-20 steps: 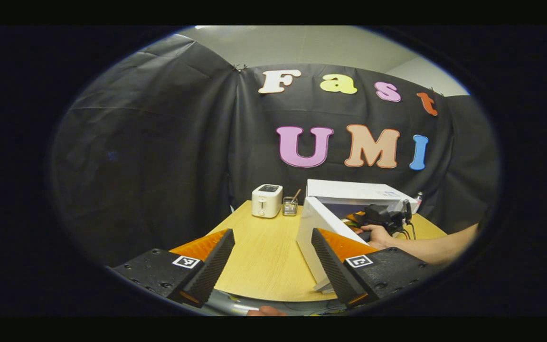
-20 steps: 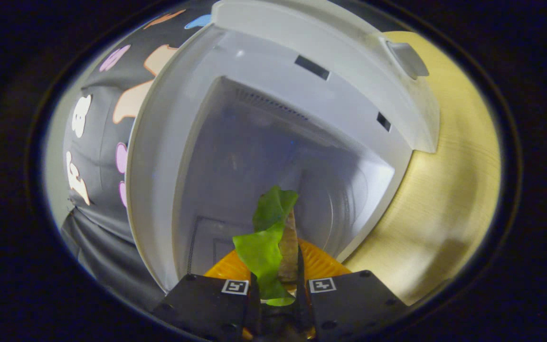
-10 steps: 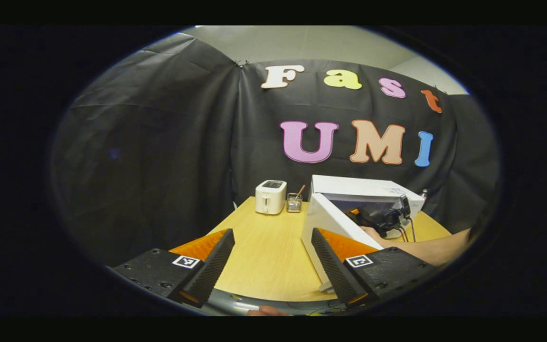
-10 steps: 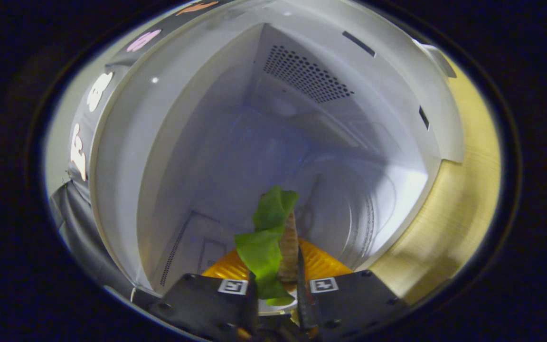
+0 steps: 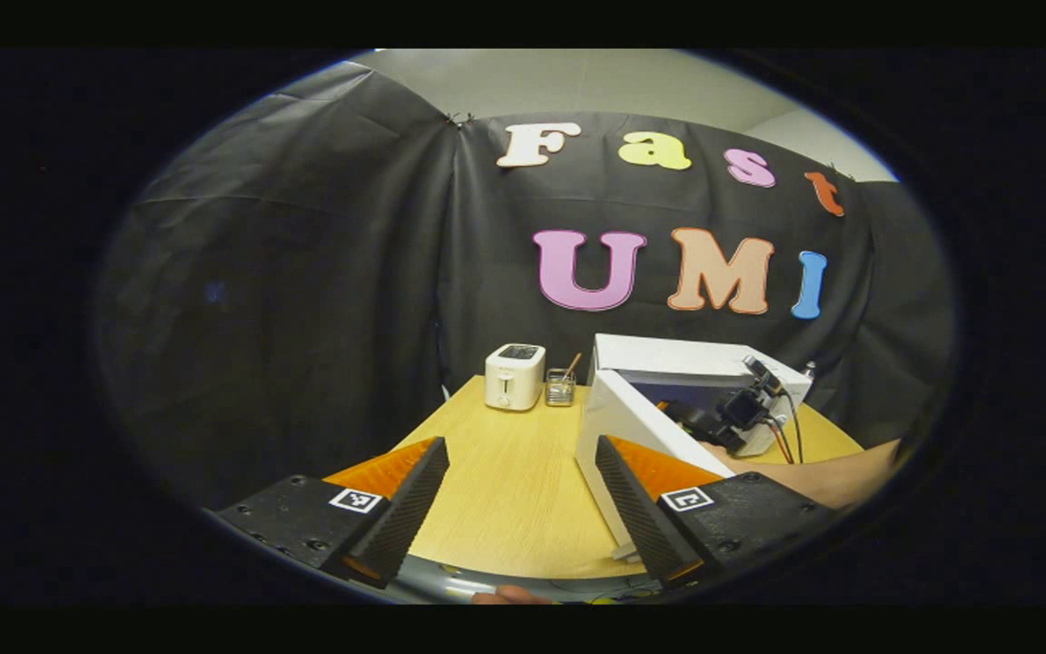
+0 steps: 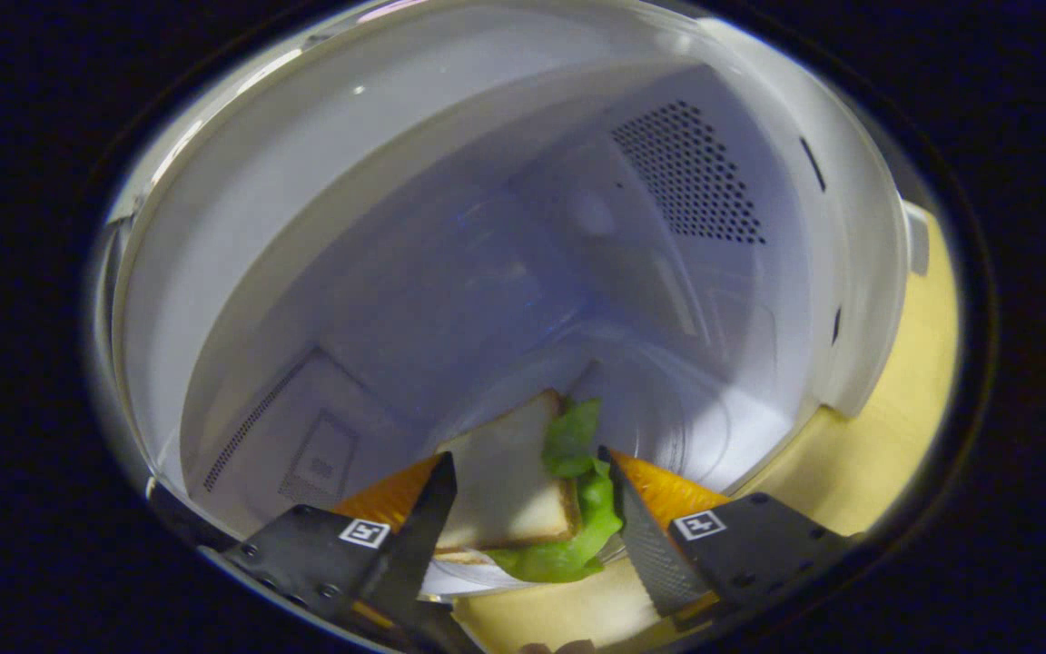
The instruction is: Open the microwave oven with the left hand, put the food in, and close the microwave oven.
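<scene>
Inside the white microwave oven (image 6: pixel 450 236), a toast-and-lettuce sandwich (image 6: pixel 523 504) is seen lying flat between the parted fingers of the right gripper (image 6: pixel 527 518). Its white door (image 5: pixel 618 427) is swung open over the wooden table (image 5: pixel 505 472). The left gripper (image 5: pixel 518 495) is held spread, gripping nothing.

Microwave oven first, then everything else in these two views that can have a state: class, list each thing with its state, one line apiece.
Microwave oven: open, cavity lit.
Microwave door: swung out toward the left gripper view's camera.
Sandwich: released, lying flat at the cavity's front edge, lettuce sticking out.
Right gripper: open, fingers apart either side of the sandwich.
Left gripper: open, holding nothing.
Toaster: upright, slots look empty.
</scene>
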A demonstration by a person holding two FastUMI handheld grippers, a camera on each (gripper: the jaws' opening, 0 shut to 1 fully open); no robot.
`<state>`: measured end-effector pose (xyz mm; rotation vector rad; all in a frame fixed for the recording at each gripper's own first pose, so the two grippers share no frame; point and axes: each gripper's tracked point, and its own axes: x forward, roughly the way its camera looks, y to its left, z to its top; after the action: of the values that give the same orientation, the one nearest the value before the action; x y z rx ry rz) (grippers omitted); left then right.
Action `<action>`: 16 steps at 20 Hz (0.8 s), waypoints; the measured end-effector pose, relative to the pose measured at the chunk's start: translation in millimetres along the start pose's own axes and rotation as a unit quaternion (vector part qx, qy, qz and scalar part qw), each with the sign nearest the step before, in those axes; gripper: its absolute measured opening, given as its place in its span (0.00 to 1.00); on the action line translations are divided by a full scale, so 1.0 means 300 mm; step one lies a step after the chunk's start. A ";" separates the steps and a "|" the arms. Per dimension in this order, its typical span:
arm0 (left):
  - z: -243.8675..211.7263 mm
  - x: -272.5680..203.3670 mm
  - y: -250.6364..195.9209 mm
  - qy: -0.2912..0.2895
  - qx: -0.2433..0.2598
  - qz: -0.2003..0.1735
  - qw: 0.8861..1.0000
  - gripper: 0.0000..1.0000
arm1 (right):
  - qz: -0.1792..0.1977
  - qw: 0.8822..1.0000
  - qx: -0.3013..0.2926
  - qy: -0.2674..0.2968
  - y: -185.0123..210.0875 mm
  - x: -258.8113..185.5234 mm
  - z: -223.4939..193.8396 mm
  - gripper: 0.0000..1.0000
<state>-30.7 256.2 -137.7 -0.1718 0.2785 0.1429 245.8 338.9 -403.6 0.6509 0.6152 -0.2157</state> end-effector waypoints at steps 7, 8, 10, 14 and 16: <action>-0.004 0.000 0.030 0.000 0.010 0.006 1.000 0.96 | -0.009 0.996 -0.086 -0.025 -0.029 -0.039 0.121 0.99; 0.004 -0.003 0.031 -0.005 0.013 0.006 1.000 0.95 | -0.003 0.995 -0.098 -0.026 -0.034 -0.054 0.129 0.99; 0.011 0.005 0.045 -0.015 0.044 0.012 0.999 0.94 | 0.005 0.994 -0.110 -0.018 -0.041 -0.082 0.127 0.99; 0.027 -0.011 0.065 -0.027 0.070 0.006 0.997 0.95 | 0.038 0.988 -0.149 -0.019 -0.026 -0.182 0.130 0.91; -0.001 -0.028 0.064 -0.018 0.062 0.008 0.998 0.83 | 0.061 0.981 -0.181 -0.035 -0.008 -0.256 0.137 0.99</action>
<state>-42.1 273.8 -138.6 -0.0436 0.2520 0.1436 202.4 311.4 -333.1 0.3256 0.5284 -0.0095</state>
